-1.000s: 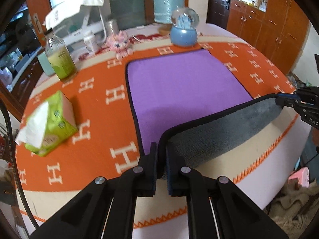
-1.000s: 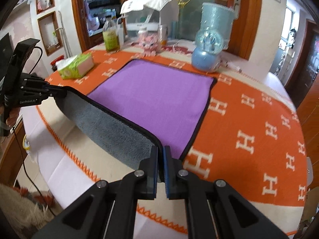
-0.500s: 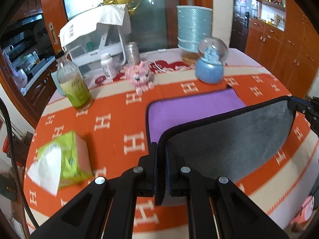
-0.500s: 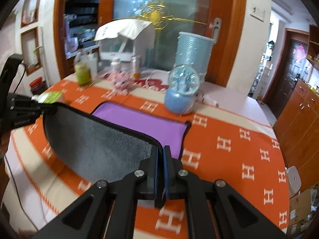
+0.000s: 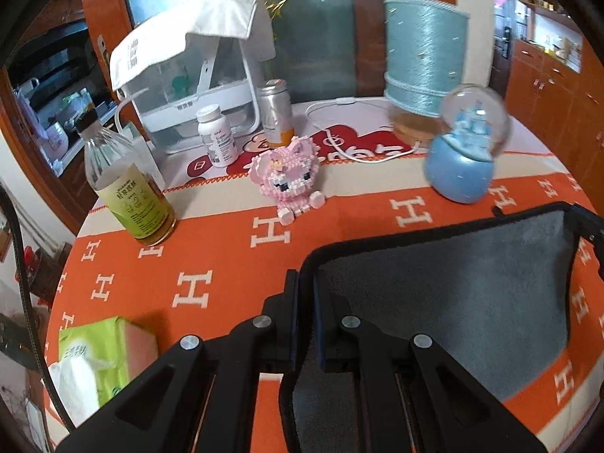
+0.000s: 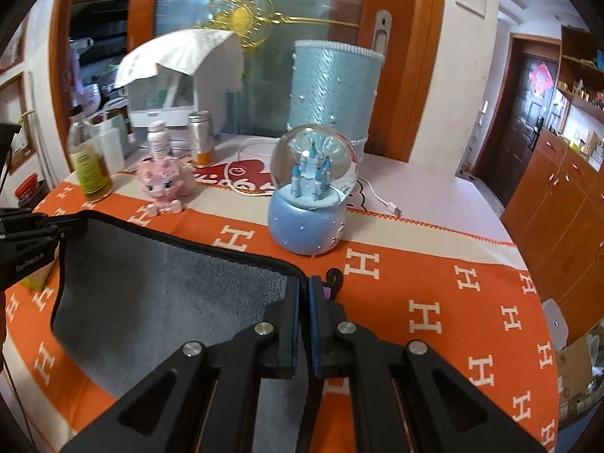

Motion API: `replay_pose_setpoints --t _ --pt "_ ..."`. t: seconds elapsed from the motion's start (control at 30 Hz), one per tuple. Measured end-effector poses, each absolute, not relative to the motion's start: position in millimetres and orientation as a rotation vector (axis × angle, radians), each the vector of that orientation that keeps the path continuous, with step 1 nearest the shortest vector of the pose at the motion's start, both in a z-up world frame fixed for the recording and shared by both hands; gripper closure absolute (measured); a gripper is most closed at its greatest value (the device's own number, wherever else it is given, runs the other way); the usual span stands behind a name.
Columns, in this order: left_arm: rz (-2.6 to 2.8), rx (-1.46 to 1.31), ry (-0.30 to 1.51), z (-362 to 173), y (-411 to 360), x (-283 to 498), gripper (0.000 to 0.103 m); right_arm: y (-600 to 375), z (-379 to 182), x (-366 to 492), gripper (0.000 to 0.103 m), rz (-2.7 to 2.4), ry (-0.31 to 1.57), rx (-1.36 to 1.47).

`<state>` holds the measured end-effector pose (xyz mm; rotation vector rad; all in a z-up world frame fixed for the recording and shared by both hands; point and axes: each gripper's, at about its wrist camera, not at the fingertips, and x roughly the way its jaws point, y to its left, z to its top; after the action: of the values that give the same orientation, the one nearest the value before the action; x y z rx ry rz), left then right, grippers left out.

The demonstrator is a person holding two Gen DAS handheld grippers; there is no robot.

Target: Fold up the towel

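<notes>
a round table under an orange h-patterned cloth (image 5: 226, 264) carries a snow globe (image 6: 311, 204), bottle (image 5: 128, 185), tissue pack (image 5: 102, 355) and pink brick pig (image 5: 288, 181).

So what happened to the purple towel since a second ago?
Both grippers, left and right, carried the towel's near edge up and across toward the snow globe. The grey underside now covers nearly all the purple. Both grippers stayed clamped on their corners; the bottle and pink toy stayed put.

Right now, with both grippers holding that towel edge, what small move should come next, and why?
Probably lower both corners onto the far edge and let go. The left gripper and right gripper hold the towel gray side up, near the snow globe, with only a sliver of purple showing.
</notes>
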<state>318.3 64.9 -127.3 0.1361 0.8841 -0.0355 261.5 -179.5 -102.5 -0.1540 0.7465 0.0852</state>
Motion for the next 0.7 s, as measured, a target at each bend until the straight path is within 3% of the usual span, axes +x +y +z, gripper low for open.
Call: replay_pose_setpoints --t 0.6,0.63,0.67,0.7 --pt "0.056 0.124 0.950 -180 51 372 0.095 -173 -160 317 0.097 0.021 0.857 -0.186" --pt "0.063 0.118 0.954 -181 51 372 0.085 -173 -160 317 0.095 0.022 0.860 -0.183" --pt "0.067 0.110 0.959 -182 52 372 0.065 -173 -159 317 0.093 0.021 0.860 -0.179" --pt "0.068 0.097 0.963 -181 53 372 0.053 -173 -157 315 0.088 0.017 0.853 -0.178"
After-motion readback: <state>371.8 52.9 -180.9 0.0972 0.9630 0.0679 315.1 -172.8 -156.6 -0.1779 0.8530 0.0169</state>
